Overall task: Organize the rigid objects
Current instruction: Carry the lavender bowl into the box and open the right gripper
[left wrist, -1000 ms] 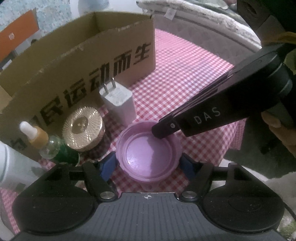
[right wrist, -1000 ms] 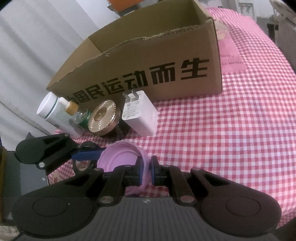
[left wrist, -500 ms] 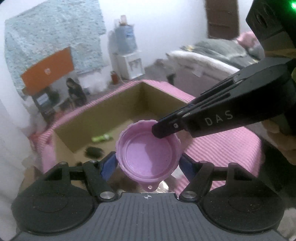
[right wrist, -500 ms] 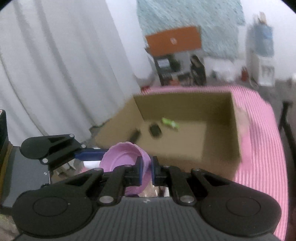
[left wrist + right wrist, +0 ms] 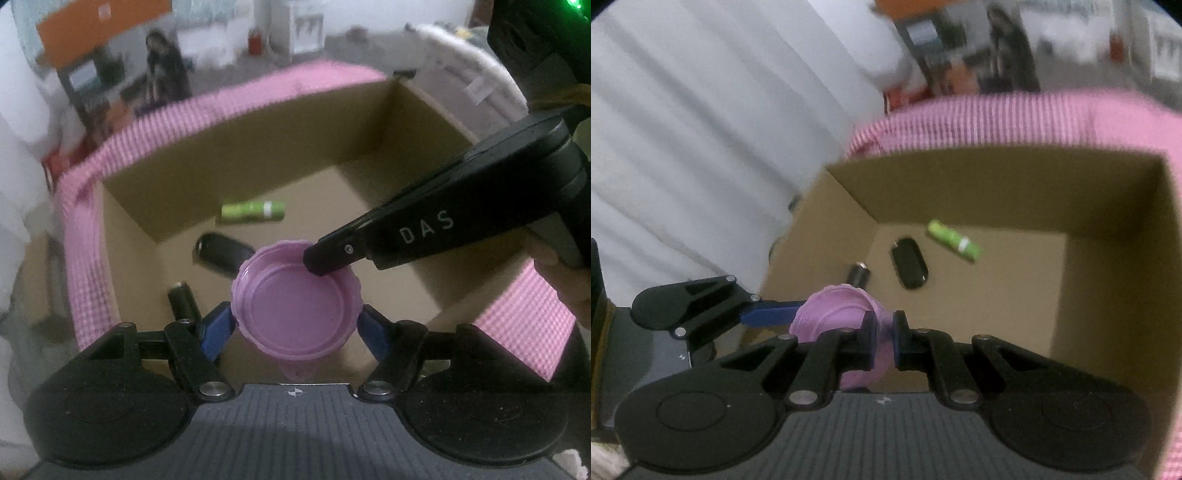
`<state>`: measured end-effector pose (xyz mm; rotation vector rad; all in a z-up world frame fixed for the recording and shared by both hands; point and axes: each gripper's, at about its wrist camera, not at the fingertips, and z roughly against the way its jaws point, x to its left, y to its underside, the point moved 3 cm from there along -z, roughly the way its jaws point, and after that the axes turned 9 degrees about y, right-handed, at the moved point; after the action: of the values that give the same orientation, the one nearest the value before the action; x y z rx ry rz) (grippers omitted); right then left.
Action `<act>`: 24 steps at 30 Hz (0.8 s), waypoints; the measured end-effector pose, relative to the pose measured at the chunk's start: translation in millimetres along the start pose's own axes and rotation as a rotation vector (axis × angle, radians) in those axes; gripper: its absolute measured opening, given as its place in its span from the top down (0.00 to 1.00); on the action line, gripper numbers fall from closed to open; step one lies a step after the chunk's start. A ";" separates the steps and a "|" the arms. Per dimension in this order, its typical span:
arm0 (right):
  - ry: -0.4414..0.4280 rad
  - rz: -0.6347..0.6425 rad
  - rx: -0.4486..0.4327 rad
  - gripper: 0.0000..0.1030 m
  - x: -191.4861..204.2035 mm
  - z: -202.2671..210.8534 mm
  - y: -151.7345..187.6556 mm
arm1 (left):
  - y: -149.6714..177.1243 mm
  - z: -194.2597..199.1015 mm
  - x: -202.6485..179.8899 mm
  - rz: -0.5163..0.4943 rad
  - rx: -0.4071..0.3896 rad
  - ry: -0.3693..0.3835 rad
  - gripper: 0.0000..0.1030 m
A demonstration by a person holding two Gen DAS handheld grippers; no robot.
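Observation:
A purple plastic lid [image 5: 295, 306] hangs in the air over the open cardboard box [image 5: 258, 147]. My left gripper [image 5: 295, 325] is shut on the lid's two sides. My right gripper [image 5: 882, 343] is shut on the lid's rim [image 5: 834, 314], pinching it from the right; its finger [image 5: 332, 254] shows in the left wrist view. In the box lie a green tube [image 5: 253, 211], a black oval fob [image 5: 221, 254] and a small black cylinder [image 5: 183, 302]. They also show in the right wrist view: tube [image 5: 953, 242], fob [image 5: 909, 263], cylinder [image 5: 860, 273].
The box [image 5: 1108, 295] sits on a table with a pink checked cloth [image 5: 88, 206]. White curtains [image 5: 701, 147] hang at the left. A bed [image 5: 461, 92] and room furniture are behind.
Both grippers lifted the purple lid off the table and carried it up over the box. The bottles, gold jar and charger in front of the box dropped out of view.

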<state>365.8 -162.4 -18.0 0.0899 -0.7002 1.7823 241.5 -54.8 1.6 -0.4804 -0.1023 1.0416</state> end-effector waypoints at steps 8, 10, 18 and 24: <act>0.016 0.011 0.151 0.91 -6.3 -56.3 -14.3 | -1.9 -19.1 13.9 0.003 0.096 -0.032 0.28; 0.019 0.015 0.174 0.90 -3.5 -61.4 -10.6 | -2.0 -21.6 15.4 0.002 0.108 -0.029 0.27; 0.021 -0.006 0.205 0.87 -0.5 -70.4 -1.1 | -0.1 -18.1 12.0 -0.003 0.099 -0.029 0.25; -0.004 -0.035 0.157 0.83 -2.4 -55.2 0.5 | 1.5 -4.0 4.2 -0.024 0.039 -0.039 0.19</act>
<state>382.0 -137.0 -64.3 0.2105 -0.5570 1.8020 243.6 -51.9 -3.2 -0.4228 -0.1218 1.0277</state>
